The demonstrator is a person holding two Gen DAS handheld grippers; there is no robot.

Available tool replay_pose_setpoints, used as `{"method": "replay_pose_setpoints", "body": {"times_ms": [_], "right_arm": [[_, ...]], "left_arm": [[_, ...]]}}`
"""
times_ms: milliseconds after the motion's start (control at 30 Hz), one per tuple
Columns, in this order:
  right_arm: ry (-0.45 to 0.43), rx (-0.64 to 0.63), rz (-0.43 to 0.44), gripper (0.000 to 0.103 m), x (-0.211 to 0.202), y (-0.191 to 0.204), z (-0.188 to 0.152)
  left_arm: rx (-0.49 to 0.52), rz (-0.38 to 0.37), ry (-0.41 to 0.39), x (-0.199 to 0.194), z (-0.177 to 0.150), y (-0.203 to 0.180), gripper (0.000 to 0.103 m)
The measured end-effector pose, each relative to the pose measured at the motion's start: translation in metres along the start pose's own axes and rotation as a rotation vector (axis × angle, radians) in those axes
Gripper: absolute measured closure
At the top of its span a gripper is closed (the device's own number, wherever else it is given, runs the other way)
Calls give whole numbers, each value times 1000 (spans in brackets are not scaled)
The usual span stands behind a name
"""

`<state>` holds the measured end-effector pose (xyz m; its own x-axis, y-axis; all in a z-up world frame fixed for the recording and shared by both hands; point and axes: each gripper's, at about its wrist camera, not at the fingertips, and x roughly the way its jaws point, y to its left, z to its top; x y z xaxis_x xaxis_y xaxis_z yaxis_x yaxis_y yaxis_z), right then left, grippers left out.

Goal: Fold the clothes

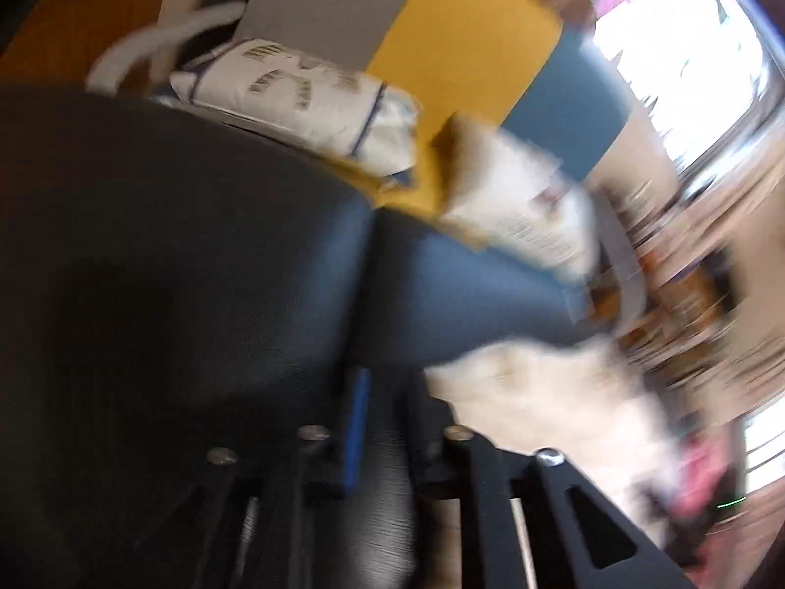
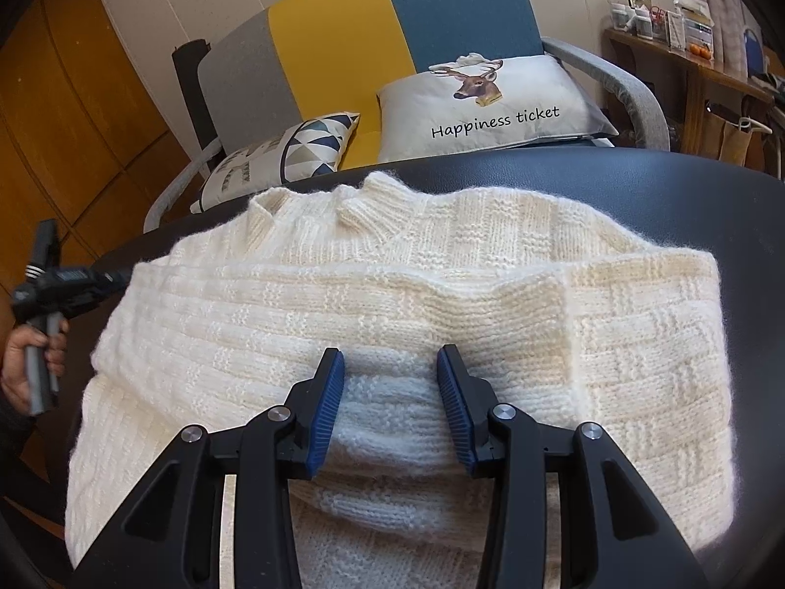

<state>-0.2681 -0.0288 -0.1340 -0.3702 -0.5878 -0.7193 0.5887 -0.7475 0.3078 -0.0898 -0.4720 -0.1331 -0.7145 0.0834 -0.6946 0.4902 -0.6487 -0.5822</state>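
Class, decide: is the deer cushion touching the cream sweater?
Apart. The right wrist view shows the deer cushion on the sofa, with bare black table between it and the sweater.

Behind the black surface stands a grey, yellow and blue sofa with two cushions, orange wood panelling left, cluttered wooden shelf right

My left view is smeared by motion blur, with a blown-out bright window; my right view is sharp, evenly daylit, edges bowed.
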Motion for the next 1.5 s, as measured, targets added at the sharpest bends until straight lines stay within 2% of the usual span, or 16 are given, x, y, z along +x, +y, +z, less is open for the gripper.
{"method": "replay_pose_setpoints", "body": {"times_ms": [33,133,233,300,500,533,600,733,833,867,900,967,1200,1267,1333,1500], "right_arm": [[0,-1,0,60,0,0,0],[-2,-3,-4,60,0,1,0],[-3,-5,-9,60,0,2,0],[0,-8,-12,60,0,2,0],[0,-8,-7,60,0,1,0],[0,-9,-6,60,0,1,0],[0,-11,-6,60,0,1,-1],[-5,-26,-20,60,0,4,-2],[1,-45,-41,60,2,6,-1],[4,-54,-50,60,3,7,0],[5,-64,-59,60,3,9,-1],[7,-65,-63,60,3,8,0],[29,-24,-53,60,-9,11,11],[16,-54,-27,60,-18,21,15],[30,-116,-59,57,-19,30,15],[46,-117,-135,55,-3,8,-6]], "left_arm": [[-8,-21,20,-3,-3,-2,83],[-7,18,88,-3,-15,-6,81],[-56,-54,159,0,-20,6,73],[-78,-73,193,4,-25,11,69],[-93,-173,275,23,-46,7,66],[-86,-170,272,26,-46,4,67],[-30,-94,226,24,-46,-6,91],[160,14,90,-3,-58,-41,93],[228,169,90,8,-61,-47,93],[219,202,108,14,-61,-44,88],[198,208,109,16,-60,-42,85],[148,174,85,11,-58,-44,83],[126,108,94,12,-91,-53,79],[120,89,96,12,-101,-56,79],[113,71,99,12,-110,-59,83],[125,41,67,4,-109,-71,86]]}}
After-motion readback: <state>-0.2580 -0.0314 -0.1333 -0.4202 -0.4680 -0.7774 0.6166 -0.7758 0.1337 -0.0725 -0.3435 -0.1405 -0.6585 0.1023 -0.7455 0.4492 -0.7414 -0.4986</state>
